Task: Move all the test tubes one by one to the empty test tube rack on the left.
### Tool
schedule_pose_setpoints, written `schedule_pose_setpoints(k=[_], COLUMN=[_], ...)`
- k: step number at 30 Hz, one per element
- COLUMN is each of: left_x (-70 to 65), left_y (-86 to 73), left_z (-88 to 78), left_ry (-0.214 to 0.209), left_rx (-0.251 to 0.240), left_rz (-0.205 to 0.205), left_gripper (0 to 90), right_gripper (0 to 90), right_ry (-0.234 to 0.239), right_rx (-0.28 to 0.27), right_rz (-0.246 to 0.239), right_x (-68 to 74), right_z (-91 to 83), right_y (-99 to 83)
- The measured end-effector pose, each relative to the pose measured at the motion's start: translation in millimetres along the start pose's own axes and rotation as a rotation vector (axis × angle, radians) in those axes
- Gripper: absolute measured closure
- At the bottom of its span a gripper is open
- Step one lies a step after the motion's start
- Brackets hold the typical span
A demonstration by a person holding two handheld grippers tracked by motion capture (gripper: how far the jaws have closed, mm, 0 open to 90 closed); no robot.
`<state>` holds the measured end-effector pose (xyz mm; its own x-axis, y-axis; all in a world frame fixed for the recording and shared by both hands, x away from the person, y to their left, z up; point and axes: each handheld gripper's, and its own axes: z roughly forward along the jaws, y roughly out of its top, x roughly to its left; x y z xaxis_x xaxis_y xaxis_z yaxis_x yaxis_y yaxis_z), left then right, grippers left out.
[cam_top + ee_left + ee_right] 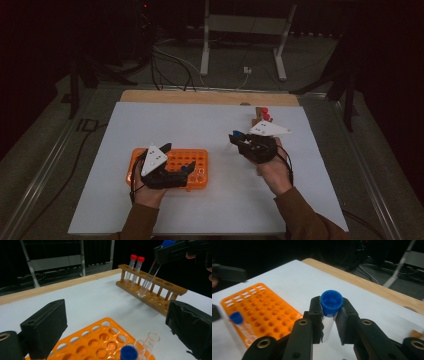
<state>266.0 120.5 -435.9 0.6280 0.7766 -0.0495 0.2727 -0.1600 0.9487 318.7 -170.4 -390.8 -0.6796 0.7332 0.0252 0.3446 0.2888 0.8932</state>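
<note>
Two red-capped tubes (135, 267) sit in wooden rack (160, 293); right hand-held gripper (331, 315) pinches blue-capped tube (331, 302) near it, left hand-held gripper (117, 322) spread empty over orange rack (95, 340), tubes left there.

Two forearms in brown sleeves reach in from the near edge of the worktop, each hand wrapped around a black gripper. The left gripper (175, 172) sits low and close to the person, its two padded jaws spread wide with nothing pressed between them. The right gripper (239, 139) is held farther forward and off to the right, wrist angled inward, its jaws clamped together just below a blue cap.
</note>
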Motion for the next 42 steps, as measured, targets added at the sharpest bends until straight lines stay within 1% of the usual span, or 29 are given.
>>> schedule_pose_setpoints(k=[3, 6, 8, 10, 12, 13, 15, 16, 17, 20, 22, 24, 26, 28, 30, 33, 34, 36, 38, 40, 42], left_x=[-2.8, -7.0, -10.8, -15.0, -19.8, -22.2, -27.0, -28.9, -30.6, -34.6, -36.1, -35.8, -35.2, -35.3, -36.0, -37.6, -37.2, -35.4, -33.5, -30.5, -27.2], left_y=[3.2, 6.6, 8.2, 9.5, 11.0, 12.0, 13.6, 14.2, 14.5, 14.7, 15.2, 15.3, 15.6, 15.4, 15.0, 15.0, 15.1, 15.3, 15.1, 14.8, 14.3], left_z=[4.4, 8.5, 11.2, 14.8, 18.5, 20.1, 23.1, 24.2, 25.5, 28.4, 29.7, 30.2, 30.9, 31.2, 31.4, 32.0, 32.1, 32.2, 31.6, 30.6, 29.5], left_ry=[-0.010, -0.014, -0.013, -0.016, -0.013, -0.012, -0.014, -0.016, -0.018, -0.031, -0.017, -0.029, -0.034, -0.040, -0.045, -0.039, -0.035, -0.023, 0.006, 0.021, 0.032], left_rx=[-0.002, 0.013, 0.024, 0.031, 0.039, 0.041, 0.044, 0.045, 0.047, 0.045, 0.053, 0.053, 0.063, 0.063, 0.063, 0.062, 0.060, 0.056, 0.060, 0.062, 0.060], left_rz=[-0.001, 0.011, 0.020, 0.032, 0.049, 0.058, 0.072, 0.077, 0.079, 0.083, 0.090, 0.088, 0.086, 0.088, 0.099, 0.118, 0.119, 0.114, 0.125, 0.120, 0.115], left_gripper=[7.0, 10.3, 16.3, 16.5, 17.3, 19.3, 24.5, 29.5, 36.5, 49.2, 55.9, 62.5, 69.2, 73.0, 74.9, 77.2, 77.3, 77.4, 77.4, 77.4, 77.5], right_gripper=[76.0, 76.0, 76.0, 76.0, 76.0, 76.0, 75.9, 75.9, 75.9, 75.8, 75.8, 75.9, 75.9, 75.9, 75.9, 75.4, 72.1, 61.9, 52.4, 46.5, 39.3], right_ry=[0.038, 0.070, 0.087, 0.107, 0.124, 0.130, 0.144, 0.151, 0.156, 0.178, 0.189, 0.193, 0.197, 0.198, 0.197, 0.199, 0.199, 0.193, 0.184, 0.176, 0.158], right_rx=[-0.001, 0.007, 0.012, 0.013, 0.018, 0.021, 0.028, 0.032, 0.035, 0.037, 0.041, 0.045, 0.044, 0.046, 0.048, 0.048, 0.048, 0.038, 0.036, 0.029, 0.021], right_rz=[-0.007, -0.016, -0.022, -0.021, -0.031, -0.035, -0.044, -0.046, -0.048, -0.041, -0.041, -0.043, -0.045, -0.050, -0.052, -0.049, -0.052, -0.062, -0.072, -0.064, -0.061], right_x=[9.0, 17.8, 23.3, 28.5, 33.6, 36.4, 41.5, 43.8, 45.8, 49.8, 51.7, 52.8, 53.3, 53.7, 54.0, 53.8, 53.8, 54.1, 53.6, 51.6, 48.8], right_z=[3.3, 6.9, 9.2, 11.2, 13.1, 14.0, 15.9, 16.7, 17.4, 19.5, 20.1, 20.3, 20.5, 21.0, 21.3, 21.5, 21.3, 20.4, 19.1, 17.8, 16.7], right_y=[4.5, 8.4, 11.1, 13.8, 16.3, 17.2, 18.5, 18.9, 18.9, 17.7, 16.8, 16.5, 16.5, 16.4, 16.3, 16.5, 16.5, 16.4, 16.1, 15.5, 14.7])
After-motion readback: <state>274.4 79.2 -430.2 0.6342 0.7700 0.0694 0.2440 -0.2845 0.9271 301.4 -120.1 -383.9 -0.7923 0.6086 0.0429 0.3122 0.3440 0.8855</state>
